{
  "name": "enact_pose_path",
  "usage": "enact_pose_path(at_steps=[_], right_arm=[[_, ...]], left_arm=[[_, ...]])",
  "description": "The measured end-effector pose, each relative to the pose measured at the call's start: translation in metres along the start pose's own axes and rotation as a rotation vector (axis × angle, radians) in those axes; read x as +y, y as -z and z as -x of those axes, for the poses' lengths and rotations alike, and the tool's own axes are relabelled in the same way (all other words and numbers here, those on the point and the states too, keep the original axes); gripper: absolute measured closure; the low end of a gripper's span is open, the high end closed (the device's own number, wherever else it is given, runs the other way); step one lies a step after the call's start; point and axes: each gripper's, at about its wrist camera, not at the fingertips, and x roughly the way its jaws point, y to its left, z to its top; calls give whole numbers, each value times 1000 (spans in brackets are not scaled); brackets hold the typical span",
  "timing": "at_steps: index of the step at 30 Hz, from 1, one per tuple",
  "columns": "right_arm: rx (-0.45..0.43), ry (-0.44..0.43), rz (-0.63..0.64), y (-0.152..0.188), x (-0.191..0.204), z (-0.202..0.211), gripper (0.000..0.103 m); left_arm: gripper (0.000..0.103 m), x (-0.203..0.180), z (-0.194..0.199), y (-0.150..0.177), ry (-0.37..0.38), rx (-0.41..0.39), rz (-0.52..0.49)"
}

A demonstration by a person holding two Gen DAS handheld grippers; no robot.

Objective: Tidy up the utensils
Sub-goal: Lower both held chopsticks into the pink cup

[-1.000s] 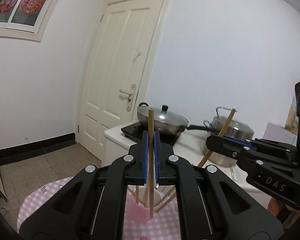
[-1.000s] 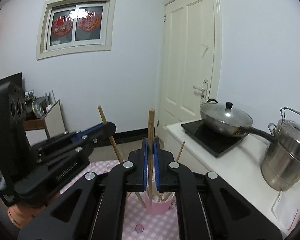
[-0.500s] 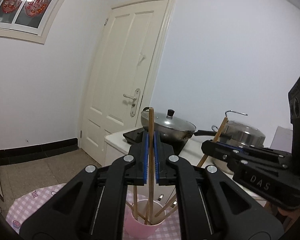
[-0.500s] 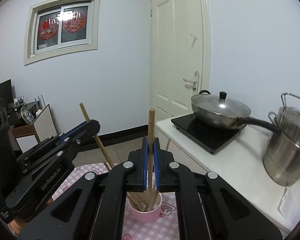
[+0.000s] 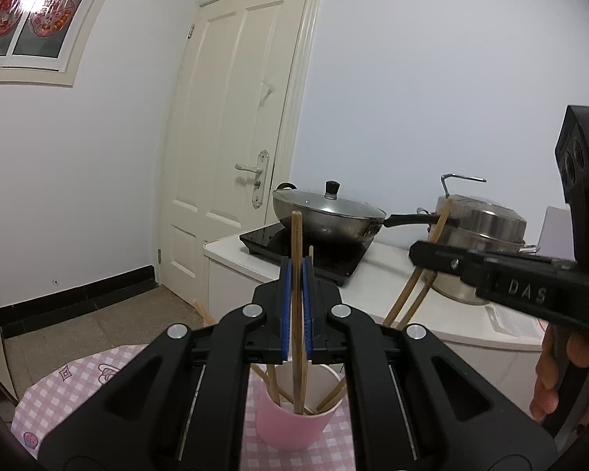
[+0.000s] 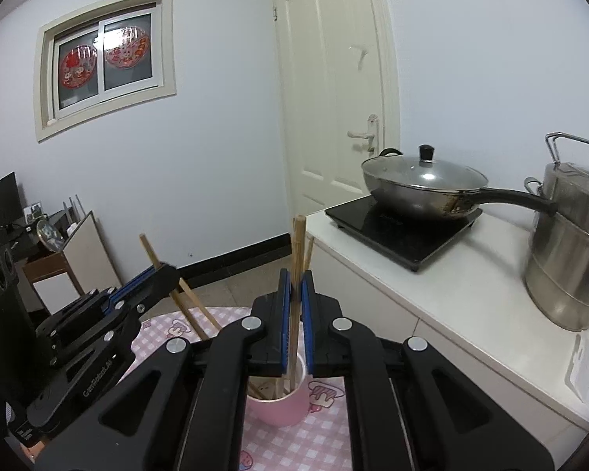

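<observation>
A pink cup (image 5: 290,428) stands on a pink checked tablecloth (image 5: 74,380) and holds several wooden chopsticks. My left gripper (image 5: 297,271) is shut on one upright chopstick (image 5: 297,243) whose lower end is inside the cup. My right gripper (image 6: 295,286) is shut on another chopstick (image 6: 298,243), its lower end also in the pink cup (image 6: 280,406). The right gripper also shows in the left wrist view (image 5: 424,253), the left gripper in the right wrist view (image 6: 165,274), both just above the cup.
A white counter (image 6: 451,294) stands behind the table with a black induction hob (image 6: 404,227), a lidded wok (image 6: 424,184) and a steel steamer pot (image 6: 569,243). A closed white door (image 5: 231,149) is behind. A side table with clutter (image 6: 43,243) is at left.
Both grippers have come down toward the cup, and the lower ends of their chopsticks have gone deeper into it. Both stay shut on their chopsticks.
</observation>
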Motion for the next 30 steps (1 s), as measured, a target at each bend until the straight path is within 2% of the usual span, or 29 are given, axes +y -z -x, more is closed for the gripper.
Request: enact_pose_path(at_steps=[7, 26, 28, 30], right_arm=[[13, -21, -8, -1, 1, 1, 98], [21, -14, 0, -2, 6, 13, 98], [17, -13, 5, -3, 9, 18, 95], [15, -12, 8, -4, 12, 22, 88]], left_arm=[[97, -1, 0, 9, 8, 30, -27], [96, -2, 9, 1, 36, 118, 1], [96, -5, 11, 0, 37, 131, -6], [95, -7, 13, -1, 37, 138, -12]])
